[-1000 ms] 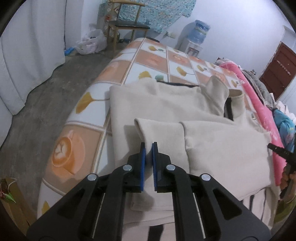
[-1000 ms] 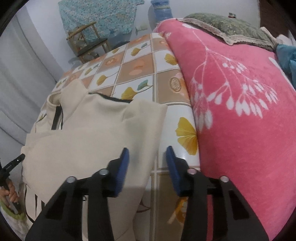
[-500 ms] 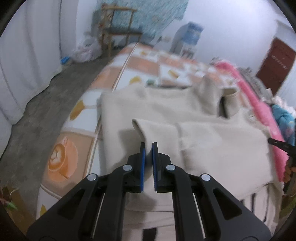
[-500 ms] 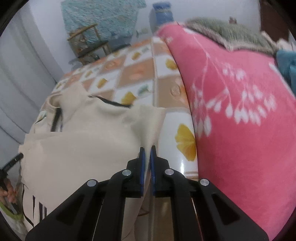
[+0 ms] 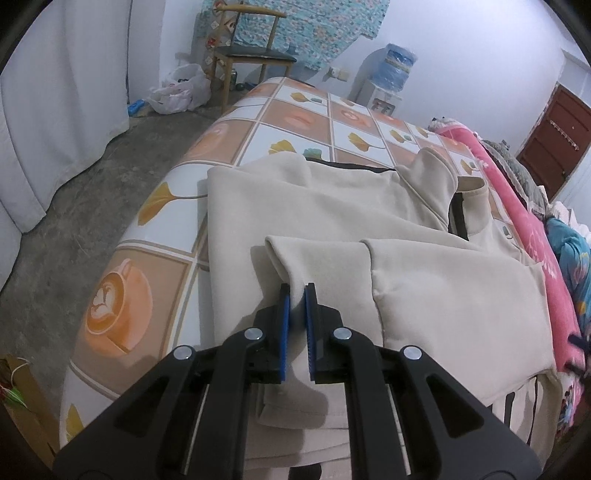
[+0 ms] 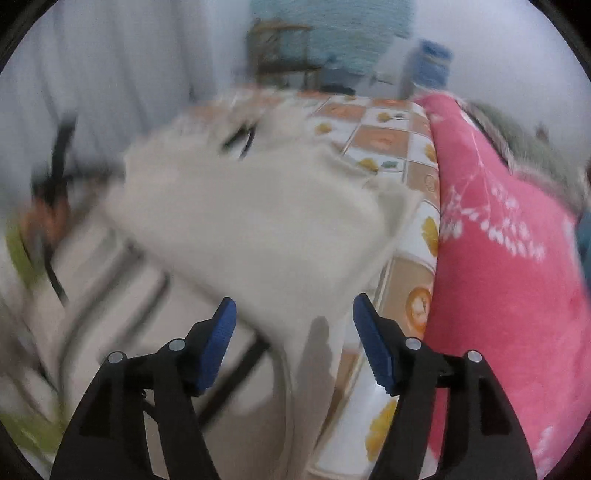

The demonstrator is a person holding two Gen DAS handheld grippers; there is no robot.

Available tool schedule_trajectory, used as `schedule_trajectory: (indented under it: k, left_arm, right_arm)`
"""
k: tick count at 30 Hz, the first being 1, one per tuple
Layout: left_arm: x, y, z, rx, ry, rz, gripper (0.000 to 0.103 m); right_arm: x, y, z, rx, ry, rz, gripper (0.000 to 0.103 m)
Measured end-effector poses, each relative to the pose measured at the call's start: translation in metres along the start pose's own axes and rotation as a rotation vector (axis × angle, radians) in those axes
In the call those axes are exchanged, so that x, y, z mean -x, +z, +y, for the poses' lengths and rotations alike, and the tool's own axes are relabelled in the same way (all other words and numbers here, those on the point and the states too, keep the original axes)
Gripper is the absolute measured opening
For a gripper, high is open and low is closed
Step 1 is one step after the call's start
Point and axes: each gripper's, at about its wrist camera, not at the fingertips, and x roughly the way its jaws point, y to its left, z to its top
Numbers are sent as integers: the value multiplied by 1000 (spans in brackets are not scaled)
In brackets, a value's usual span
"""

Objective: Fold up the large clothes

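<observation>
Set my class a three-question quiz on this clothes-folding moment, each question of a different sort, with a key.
1. True or false: the left gripper is clamped on the beige garment.
2. The right gripper's jaws are: A) pinching cloth B) spread apart C) out of view.
3. What colour is the blanket beside the garment?

Key: 1 true; 2 B, they are opening, pads off the cloth; 3 pink.

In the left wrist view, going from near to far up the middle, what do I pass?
Left hand-held gripper shut on the folded sleeve → beige garment → tiled bedspread → wooden chair → patterned wall cloth.
</observation>
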Motion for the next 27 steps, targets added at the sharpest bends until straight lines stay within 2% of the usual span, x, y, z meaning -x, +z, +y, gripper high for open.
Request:
schedule_trajectory:
  k: [2, 3, 4, 5, 7, 10, 13, 17, 20, 22, 24, 27]
  left_arm:
    - [0, 0, -1, 5, 2, -1, 8]
    - [0, 0, -1, 6, 4, -3, 8]
    - [-1, 0, -2, 7, 6, -3, 8]
    - [-1, 1, -3, 9, 3, -4, 8]
    - [2, 1, -5, 7, -4, -10, 8]
    - [6, 0, -8, -5, -11, -22, 8]
    - [-2, -4, -5, 6, -10, 0, 8]
    - [0, -5, -5, 1, -9, -4, 10]
    - [4, -4, -6, -17, 9, -13, 13]
    - [13, -4, -6, -26, 31, -40, 15]
    - [25, -4, -8, -43, 33, -78, 15]
    - [41, -4, -18, -90, 14, -126, 17]
  right_arm:
    - [-12, -7, 12, 62, -68, 51, 64]
    - [-19, -11, 16, 82, -107, 76, 56]
    - [-25, -12, 17, 94, -148, 94, 22]
    - [-29, -12, 14, 85, -176, 107, 17]
    - [-17, -9, 4, 16, -156, 57, 10]
    - [-3, -10, -8, -54, -141, 7, 10]
    - [-22, -18, -15, -78, -137, 53, 10]
    - [-19, -20, -11, -79, -149, 44, 10]
    - [-14, -20, -9, -63, -148, 57, 19]
    - [-2, -23, -3, -28, -177, 64, 32]
    - [13, -22, -2, -12, -175, 36, 36]
    - [37, -7, -8, -55, -101, -43, 37]
